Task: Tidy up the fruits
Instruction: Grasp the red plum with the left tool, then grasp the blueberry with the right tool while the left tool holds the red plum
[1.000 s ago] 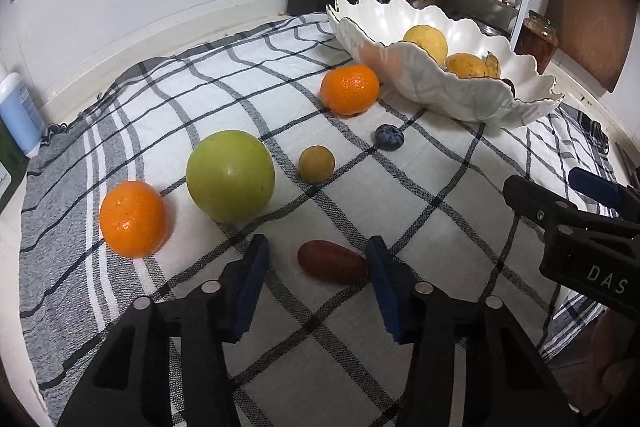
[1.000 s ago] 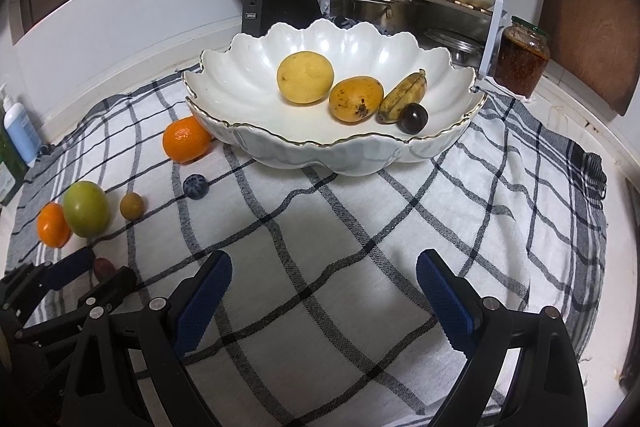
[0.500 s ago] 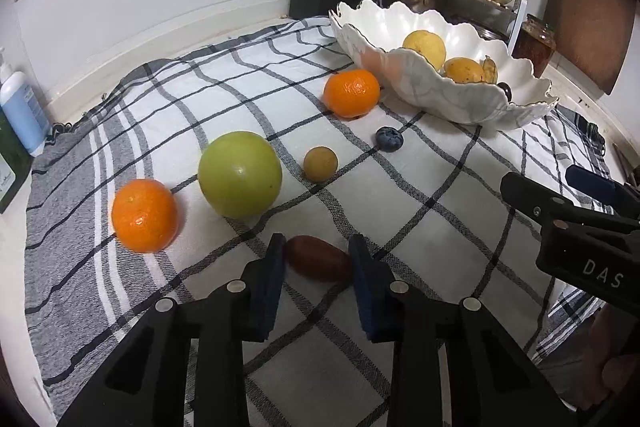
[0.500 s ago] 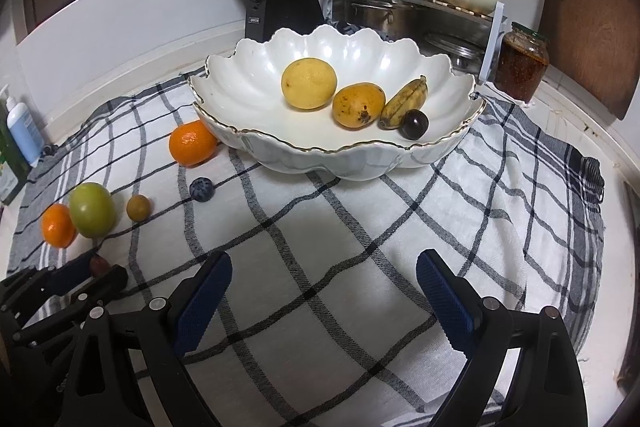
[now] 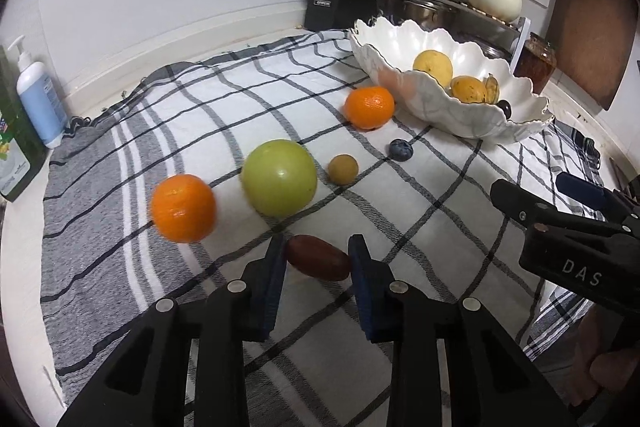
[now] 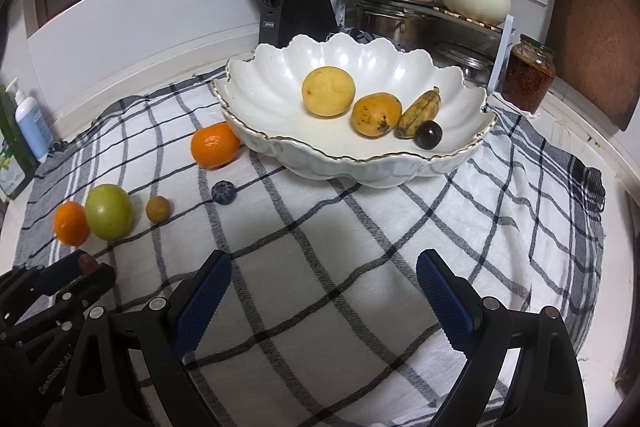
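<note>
Date [image 5: 318,263], dark red, pinched betw. left gripper [image 5: 316,259] pads near cloth [image 5: 200,115] front edge; underside hidden, contact w/ cloth unclear. Right gripper [image 6: 322,291] gaped wide, nothing betw. pads. Counted on cloth: 2 oranges, 1 green fruit, 1 sm. brown, 1 blueberry. Bowl [image 6: 280,143] held 4 fruits.

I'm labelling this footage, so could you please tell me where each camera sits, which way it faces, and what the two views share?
Left wrist: on the left gripper, looking down along its jaws, shut on the dark red fruit; the right gripper shows at right.
Right wrist: on the right gripper, jaws open over the checked cloth, facing the white bowl; the left gripper shows low left.
Shared: bowl, cloth, green apple.
</note>
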`<state>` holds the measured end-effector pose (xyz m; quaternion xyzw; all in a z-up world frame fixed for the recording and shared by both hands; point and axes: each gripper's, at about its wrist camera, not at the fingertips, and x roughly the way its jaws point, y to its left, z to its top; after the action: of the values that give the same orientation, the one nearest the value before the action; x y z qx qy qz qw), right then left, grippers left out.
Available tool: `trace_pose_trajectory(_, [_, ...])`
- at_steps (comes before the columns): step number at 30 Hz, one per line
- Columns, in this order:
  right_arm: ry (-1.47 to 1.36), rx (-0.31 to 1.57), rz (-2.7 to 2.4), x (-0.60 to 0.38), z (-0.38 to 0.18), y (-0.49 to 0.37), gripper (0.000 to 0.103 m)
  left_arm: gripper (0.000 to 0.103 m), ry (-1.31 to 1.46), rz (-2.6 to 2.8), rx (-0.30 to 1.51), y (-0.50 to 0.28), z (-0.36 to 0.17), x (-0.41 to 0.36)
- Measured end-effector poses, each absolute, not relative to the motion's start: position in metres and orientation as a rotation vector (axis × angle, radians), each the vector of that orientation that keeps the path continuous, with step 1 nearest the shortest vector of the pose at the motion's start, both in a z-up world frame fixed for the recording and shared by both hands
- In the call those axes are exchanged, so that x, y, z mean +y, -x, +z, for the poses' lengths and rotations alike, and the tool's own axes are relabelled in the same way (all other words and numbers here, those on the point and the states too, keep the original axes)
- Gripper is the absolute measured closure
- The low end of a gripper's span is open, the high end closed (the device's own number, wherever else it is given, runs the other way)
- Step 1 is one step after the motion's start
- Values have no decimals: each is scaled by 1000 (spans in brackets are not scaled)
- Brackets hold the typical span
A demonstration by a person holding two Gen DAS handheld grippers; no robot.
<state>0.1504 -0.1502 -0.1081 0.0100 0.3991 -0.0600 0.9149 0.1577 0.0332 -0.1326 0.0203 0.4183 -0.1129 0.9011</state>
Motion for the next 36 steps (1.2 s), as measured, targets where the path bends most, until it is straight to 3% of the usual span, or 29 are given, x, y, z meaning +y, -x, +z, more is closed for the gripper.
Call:
trace_pose_trajectory(15, [11,796,-21,-112,-110,-182,11,71,19,-140,829,-160,-118,74])
trace_pose_trajectory(25, [14,822,43,-93,-120,-212,35,71,44,-85,804,-179,-109,91])
trace_pose_trajectory(31, [4,851,51,-94,-127,-228,58,71,44,-90,801,-189,-109,89])
trace_pose_trajectory(36, [7,876,49,-96,-136,-238,64,71,47,-96,812,-196,-114,86])
